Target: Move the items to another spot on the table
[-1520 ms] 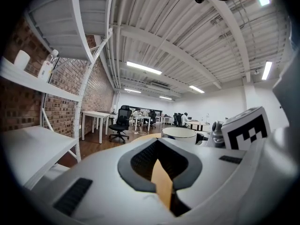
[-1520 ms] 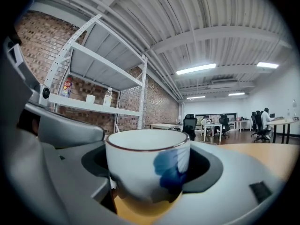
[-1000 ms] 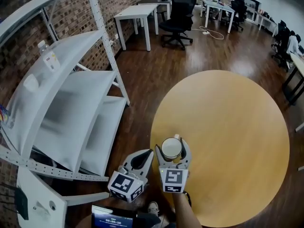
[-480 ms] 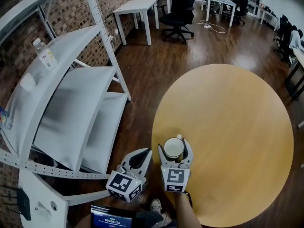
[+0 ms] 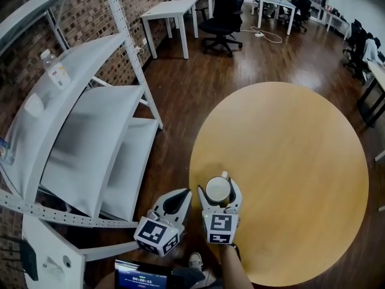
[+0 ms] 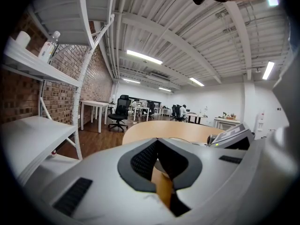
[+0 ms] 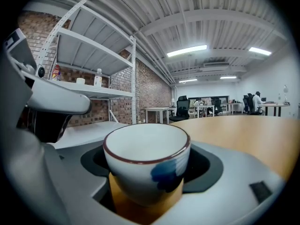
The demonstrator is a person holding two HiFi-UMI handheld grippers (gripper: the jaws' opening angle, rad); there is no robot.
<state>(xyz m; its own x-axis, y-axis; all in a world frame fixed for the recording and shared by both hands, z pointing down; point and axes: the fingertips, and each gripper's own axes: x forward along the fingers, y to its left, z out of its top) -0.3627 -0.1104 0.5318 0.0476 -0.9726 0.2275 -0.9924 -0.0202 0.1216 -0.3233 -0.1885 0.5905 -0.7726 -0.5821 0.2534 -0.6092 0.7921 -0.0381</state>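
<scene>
A white cup (image 5: 218, 189) with a dark red rim and a blue patch stands between the jaws of my right gripper (image 5: 219, 189), close to the near left edge of the round wooden table (image 5: 289, 155). In the right gripper view the cup (image 7: 146, 165) fills the space between the jaws of the right gripper (image 7: 146, 175), which is shut on it, and it appears to rest on the tabletop. My left gripper (image 5: 178, 199) hangs just off the table's left edge, beside the right one, shut with nothing in it; in its own view the left gripper (image 6: 159, 146) shows its pads meeting.
A white metal shelf unit (image 5: 90, 137) stands to the left, with a plastic bottle (image 5: 55, 67) on an upper shelf. Beyond the table are a black office chair (image 5: 225, 14) and a white desk (image 5: 171, 11) on the dark wood floor.
Hardly anything differs. The cup stays in the right gripper at the table's near left edge, and the head view has shifted slightly.
</scene>
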